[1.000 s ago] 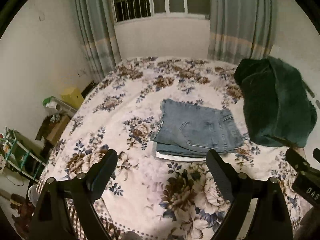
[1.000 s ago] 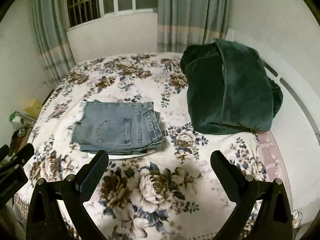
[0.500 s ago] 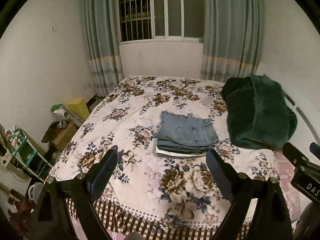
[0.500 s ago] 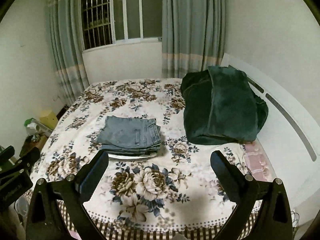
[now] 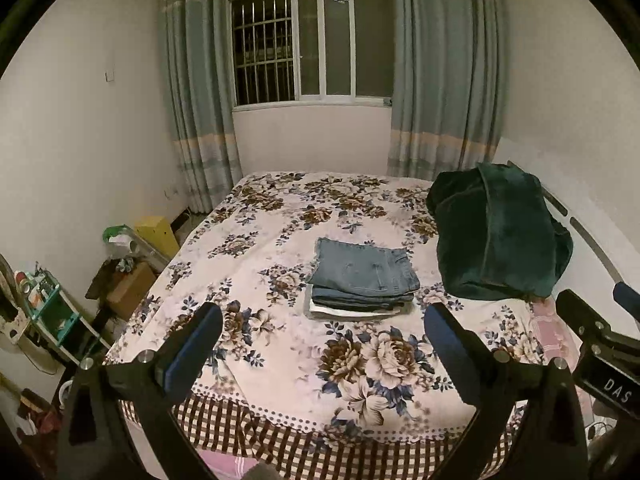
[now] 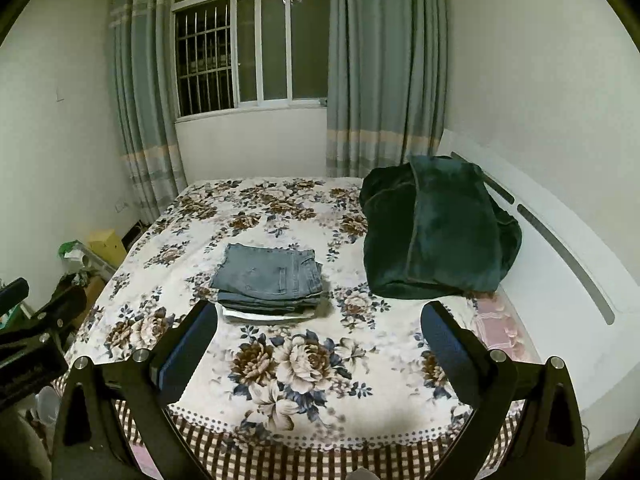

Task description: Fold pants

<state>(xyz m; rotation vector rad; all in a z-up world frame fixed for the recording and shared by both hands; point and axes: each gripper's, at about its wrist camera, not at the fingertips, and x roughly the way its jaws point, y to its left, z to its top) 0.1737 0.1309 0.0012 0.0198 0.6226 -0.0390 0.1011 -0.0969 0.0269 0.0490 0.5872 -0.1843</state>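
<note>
A folded pair of blue jeans [image 5: 362, 270] lies on top of a small stack of folded clothes in the middle of the floral bed [image 5: 280, 216]. It also shows in the right wrist view [image 6: 270, 274]. My left gripper [image 5: 322, 330] is open and empty, held back over the foot of the bed, well short of the stack. My right gripper [image 6: 320, 328] is open and empty, also back near the foot of the bed [image 6: 280, 204]. The right gripper's body shows at the right edge of the left wrist view.
A dark green blanket [image 5: 496, 236] is piled at the bed's right side by the white headboard [image 6: 560, 248]. Boxes and a shelf [image 5: 48, 312] crowd the floor left of the bed. A curtained window [image 5: 312, 44] is on the far wall.
Both grippers have pulled back and up away from the folded stack, so the whole bed and window now show. Both stay open and empty.
</note>
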